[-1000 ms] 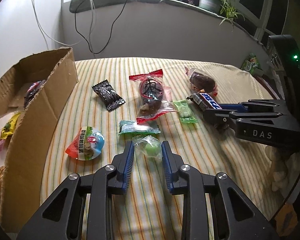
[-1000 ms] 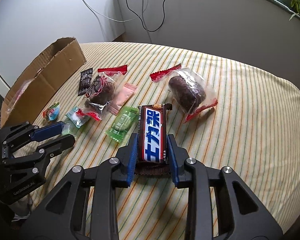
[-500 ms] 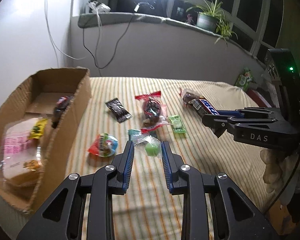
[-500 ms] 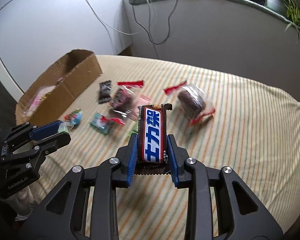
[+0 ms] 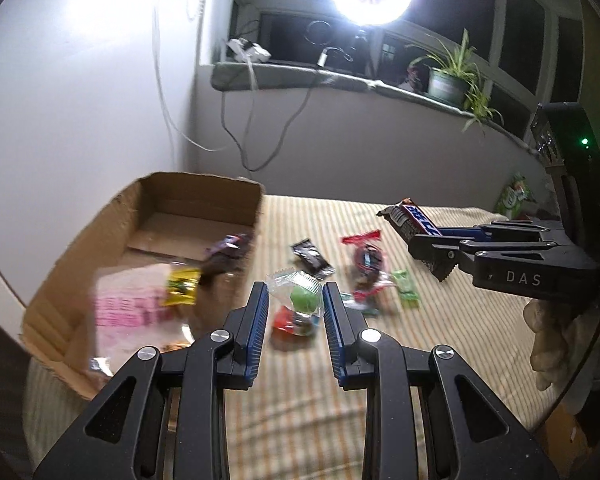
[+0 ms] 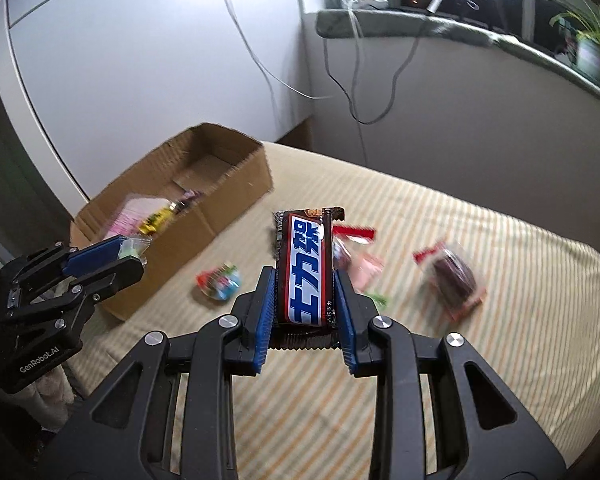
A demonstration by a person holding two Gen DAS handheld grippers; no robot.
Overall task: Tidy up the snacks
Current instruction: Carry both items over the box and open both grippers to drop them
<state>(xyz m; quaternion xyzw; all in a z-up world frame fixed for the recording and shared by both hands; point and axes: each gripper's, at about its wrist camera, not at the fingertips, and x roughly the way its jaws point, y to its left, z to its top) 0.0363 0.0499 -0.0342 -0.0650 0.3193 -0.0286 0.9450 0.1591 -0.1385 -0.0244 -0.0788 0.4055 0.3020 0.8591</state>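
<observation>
My left gripper [image 5: 295, 300] is shut on a clear-wrapped green candy [image 5: 302, 298] and holds it in the air just right of the cardboard box [image 5: 220, 190]. My right gripper [image 6: 305, 280] is shut on a brown and blue chocolate bar [image 6: 306, 268], lifted above the striped table. The bar [image 5: 414, 218] and right gripper [image 5: 448, 240] show at the right of the left wrist view. The left gripper [image 6: 134, 256] with the candy shows beside the box [image 6: 236, 192] in the right wrist view. The box holds a pink pack [image 5: 128, 308], a yellow pack [image 5: 182, 286] and a dark snack.
Loose snacks lie on the striped cloth: a black packet [image 5: 312, 258], a red-edged dark snack [image 5: 366, 258], a green packet [image 5: 406, 290], a round red and blue snack [image 6: 220, 280] and a brown bun in a bag [image 6: 456, 276]. Wall, cables and windowsill stand behind.
Both grippers have risen from the table with their snacks and swung left toward the box. The green candy and the chocolate bar are now in the air.
</observation>
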